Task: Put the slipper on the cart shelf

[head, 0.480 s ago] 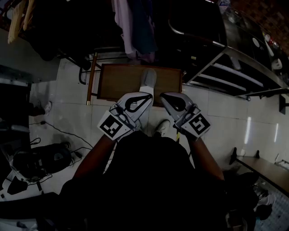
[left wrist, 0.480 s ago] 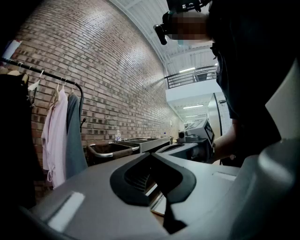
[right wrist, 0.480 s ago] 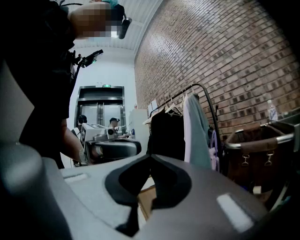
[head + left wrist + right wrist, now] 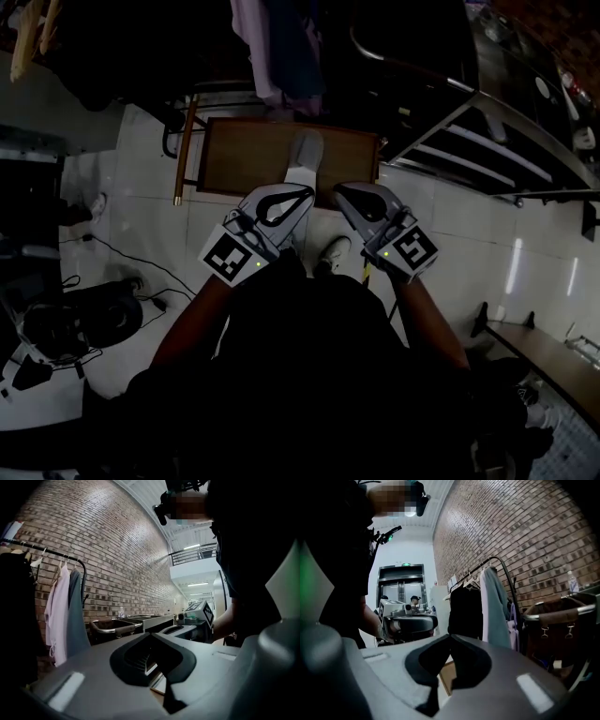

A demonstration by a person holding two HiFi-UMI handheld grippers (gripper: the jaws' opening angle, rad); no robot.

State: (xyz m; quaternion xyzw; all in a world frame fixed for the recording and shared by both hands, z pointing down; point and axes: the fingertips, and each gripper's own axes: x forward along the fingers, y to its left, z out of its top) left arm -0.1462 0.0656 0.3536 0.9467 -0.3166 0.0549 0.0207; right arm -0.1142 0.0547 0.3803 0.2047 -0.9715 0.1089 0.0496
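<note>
A pale grey slipper (image 4: 306, 152) lies on a low brown wooden platform (image 4: 244, 159) straight ahead on the tiled floor. The metal cart (image 4: 487, 141) with its slatted shelves stands to the right of the platform. My left gripper (image 4: 307, 192) and right gripper (image 4: 341, 192) are held side by side at chest height, above the platform's near edge and clear of the slipper. Both are shut with nothing between the jaws. In the left gripper view the jaw tips (image 4: 149, 633) meet, and in the right gripper view the tips (image 4: 451, 635) do too.
A clothes rack with hanging garments (image 4: 281, 56) stands behind the platform. A second pale shoe (image 4: 334, 253) sits on the tiles near my body. Bags and cables (image 4: 84, 319) lie on the floor at the left. A wooden bench (image 4: 553, 352) is at the lower right.
The view has shifted slightly. Both grippers stay shut and side by side, and the slipper has not moved.
</note>
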